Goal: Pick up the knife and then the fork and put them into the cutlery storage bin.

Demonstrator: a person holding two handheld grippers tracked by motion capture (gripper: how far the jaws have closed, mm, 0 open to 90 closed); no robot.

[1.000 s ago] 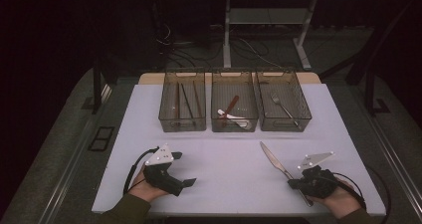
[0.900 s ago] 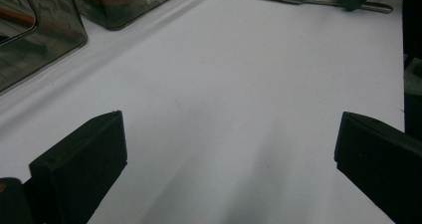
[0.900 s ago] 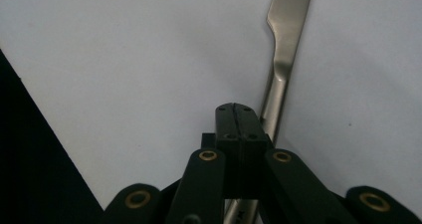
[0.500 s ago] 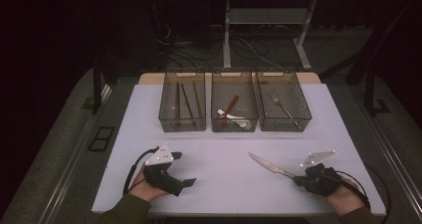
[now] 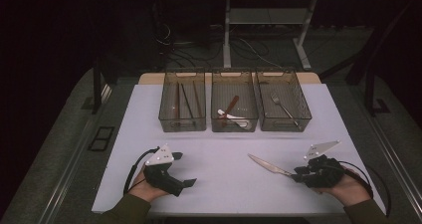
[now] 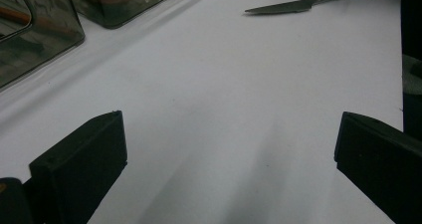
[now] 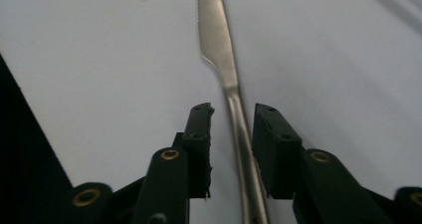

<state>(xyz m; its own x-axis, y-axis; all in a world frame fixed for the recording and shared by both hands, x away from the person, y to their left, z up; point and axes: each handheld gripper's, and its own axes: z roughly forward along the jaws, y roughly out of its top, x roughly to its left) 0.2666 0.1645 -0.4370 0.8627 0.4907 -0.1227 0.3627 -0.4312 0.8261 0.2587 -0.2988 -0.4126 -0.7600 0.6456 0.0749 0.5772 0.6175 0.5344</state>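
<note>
A metal table knife [image 5: 268,165] lies flat on the white table [image 5: 224,149] at the front right, its blade pointing left. In the right gripper view the knife [image 7: 219,40] runs away from me, with its handle between the jaws. My right gripper [image 5: 297,175] [image 7: 233,115] has just been opening, and a small gap shows on each side of the handle, so the pads do not press on it. My left gripper [image 5: 186,184] [image 6: 229,139] rests at the front left with its jaws wide open over bare table. The left gripper view has the knife [image 6: 303,4] farther off.
Three clear bins stand in a row at the back of the table: the left bin [image 5: 169,115] holds chopsticks, the middle bin [image 5: 217,118] holds spoons, and the right bin [image 5: 302,115] holds a fork. A person's hands hold both grippers at the front edge.
The knife, held tilted up in the right gripper a second ago, has come down flat on the table. The right jaws have parted from its handle. The left gripper has not moved.
</note>
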